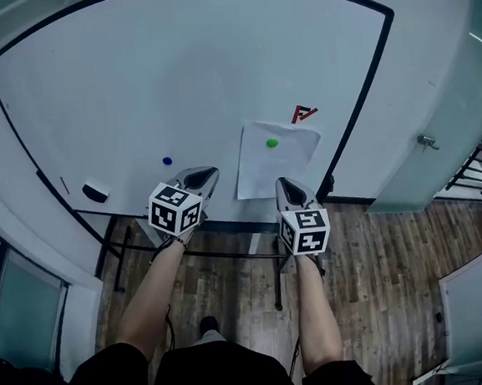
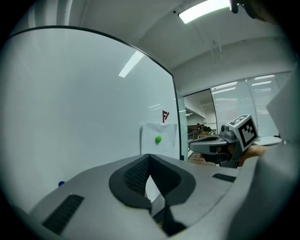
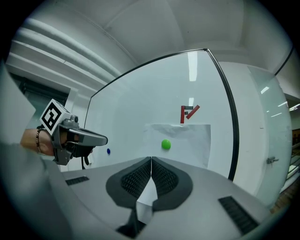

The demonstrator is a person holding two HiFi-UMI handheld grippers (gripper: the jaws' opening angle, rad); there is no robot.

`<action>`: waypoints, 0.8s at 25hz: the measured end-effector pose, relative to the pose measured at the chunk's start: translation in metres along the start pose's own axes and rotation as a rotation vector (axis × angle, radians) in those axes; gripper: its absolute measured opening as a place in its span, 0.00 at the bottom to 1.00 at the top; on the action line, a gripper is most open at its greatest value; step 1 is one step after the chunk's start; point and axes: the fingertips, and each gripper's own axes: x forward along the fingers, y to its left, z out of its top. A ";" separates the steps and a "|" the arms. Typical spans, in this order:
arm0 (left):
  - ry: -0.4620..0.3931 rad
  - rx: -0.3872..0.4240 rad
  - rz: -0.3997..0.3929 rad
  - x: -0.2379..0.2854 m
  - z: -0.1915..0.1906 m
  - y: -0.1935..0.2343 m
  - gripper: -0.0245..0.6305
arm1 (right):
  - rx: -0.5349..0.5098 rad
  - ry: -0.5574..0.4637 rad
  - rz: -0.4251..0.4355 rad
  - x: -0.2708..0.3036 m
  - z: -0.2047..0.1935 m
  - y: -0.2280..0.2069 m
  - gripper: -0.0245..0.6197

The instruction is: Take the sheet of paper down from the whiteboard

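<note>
A white sheet of paper (image 1: 276, 161) hangs on the whiteboard (image 1: 172, 76), pinned near its top by a green magnet (image 1: 272, 143). A red mark (image 1: 304, 114) sits just above it. My right gripper (image 1: 284, 184) points at the sheet's lower edge, shut, with nothing held. My left gripper (image 1: 208, 176) is left of the sheet, also shut and empty. In the right gripper view the paper (image 3: 190, 140) and magnet (image 3: 166, 144) lie straight ahead of the jaws (image 3: 151, 159). In the left gripper view the paper (image 2: 164, 133) is ahead and slightly right of the jaws (image 2: 149, 156).
A blue magnet (image 1: 167, 161) and a board eraser (image 1: 95, 192) sit on the board's lower left. The board's black frame edge (image 1: 366, 93) runs down just right of the paper. A grey door with a handle (image 1: 425, 141) stands to the right. Wooden floor lies below.
</note>
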 end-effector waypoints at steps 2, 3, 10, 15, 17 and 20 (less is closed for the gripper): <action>-0.004 0.011 -0.005 0.009 0.005 0.009 0.07 | 0.003 -0.003 -0.007 0.012 0.004 -0.003 0.08; -0.005 0.016 -0.008 0.013 0.008 0.014 0.07 | 0.005 -0.003 -0.011 0.018 0.006 -0.005 0.08; 0.009 0.033 -0.052 0.044 0.009 0.032 0.07 | 0.007 -0.010 -0.050 0.045 0.011 -0.020 0.08; -0.006 0.047 -0.084 0.060 0.014 0.036 0.07 | 0.013 -0.009 -0.073 0.059 0.014 -0.027 0.08; -0.015 0.054 -0.101 0.065 0.018 0.036 0.07 | 0.009 -0.004 -0.080 0.062 0.014 -0.028 0.08; -0.024 0.083 -0.140 0.073 0.022 0.030 0.07 | 0.010 -0.003 -0.087 0.066 0.015 -0.028 0.08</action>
